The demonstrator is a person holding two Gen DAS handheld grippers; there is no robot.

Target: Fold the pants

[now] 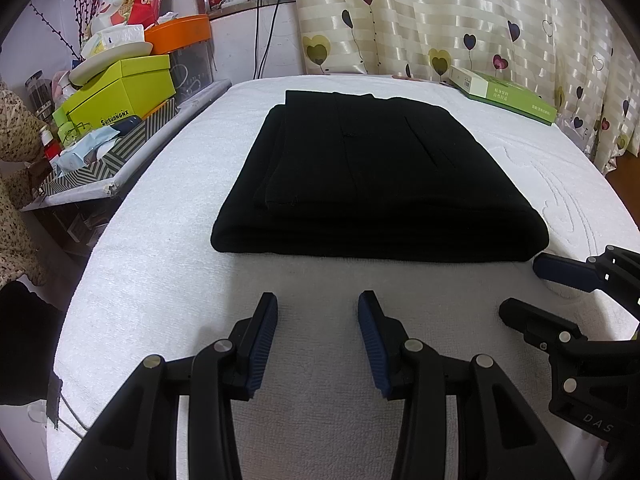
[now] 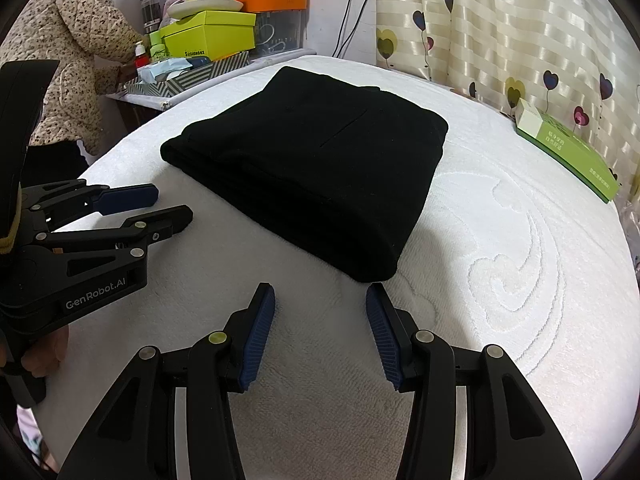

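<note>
While both jaws gape empty, folded pants [image 1: 372, 176] lie just ahead.

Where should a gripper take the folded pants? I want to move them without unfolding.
Probably the thick rounded fold edge of the pants, approached from the near side. There the layers are joined and face the open left gripper, so they should stay stacked.

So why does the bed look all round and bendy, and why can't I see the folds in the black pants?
Left wrist view: the fisheye lens curves the white bedspread and darkens the corners; the black pants are so dark that their creases barely show. Right wrist view: same bending, and the curtain shines in stripes. Both are sharp, with soft shadows.
</note>
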